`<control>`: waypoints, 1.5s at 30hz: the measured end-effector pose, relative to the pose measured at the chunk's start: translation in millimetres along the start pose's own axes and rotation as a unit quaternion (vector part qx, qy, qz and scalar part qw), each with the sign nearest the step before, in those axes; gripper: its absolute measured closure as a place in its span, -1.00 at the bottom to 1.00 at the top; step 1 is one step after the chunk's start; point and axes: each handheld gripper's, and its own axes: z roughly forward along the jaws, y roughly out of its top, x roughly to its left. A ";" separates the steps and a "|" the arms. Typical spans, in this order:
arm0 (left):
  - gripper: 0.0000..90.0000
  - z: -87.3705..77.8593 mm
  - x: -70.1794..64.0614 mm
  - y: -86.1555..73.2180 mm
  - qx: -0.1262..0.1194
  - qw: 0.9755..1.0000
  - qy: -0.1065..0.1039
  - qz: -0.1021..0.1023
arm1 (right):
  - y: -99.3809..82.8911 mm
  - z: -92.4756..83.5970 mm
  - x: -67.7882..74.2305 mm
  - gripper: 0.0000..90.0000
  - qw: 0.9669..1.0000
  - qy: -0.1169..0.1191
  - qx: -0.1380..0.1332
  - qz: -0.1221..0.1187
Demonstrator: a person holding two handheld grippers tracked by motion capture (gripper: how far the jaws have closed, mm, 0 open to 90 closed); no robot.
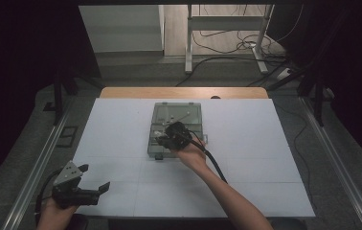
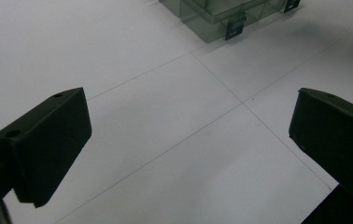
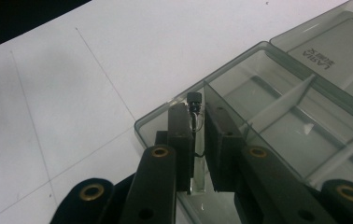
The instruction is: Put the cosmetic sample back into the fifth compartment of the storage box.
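A smoky transparent compartment box [image 1: 178, 125] is seen lying open near the middle of the white surface [image 1: 121, 143], its lid folded back toward the far edge. In the right gripper view the box [image 3: 277, 107] shows thin dividers, and the right claw [image 3: 197, 140] is clenched on a small black component with thin wires [image 3: 194, 105], held upright at the box's near corner compartment, just beside a divider. In the high view the right claw [image 1: 169, 139] is placed over the front part of the box. The left claw [image 1: 95, 177] is held released, jaws wide apart, above the bare surface near its front left corner, well apart from the box [image 2: 221, 14]
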 end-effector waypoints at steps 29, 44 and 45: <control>-1.00 0.3 -0.3 0.2 0.001 1.000 0.001 0.001 | 3.0 11.6 10.5 0.45 1.000 -0.002 0.009 -0.016; -1.00 0.9 -0.6 0.5 0.003 1.000 0.003 0.000 | -6.6 -3.4 11.2 0.19 1.000 0.000 0.014 -0.019; -1.00 0.9 -0.6 0.5 0.003 1.000 0.003 0.000 | -7.0 -4.0 11.3 0.18 1.000 0.001 0.014 -0.017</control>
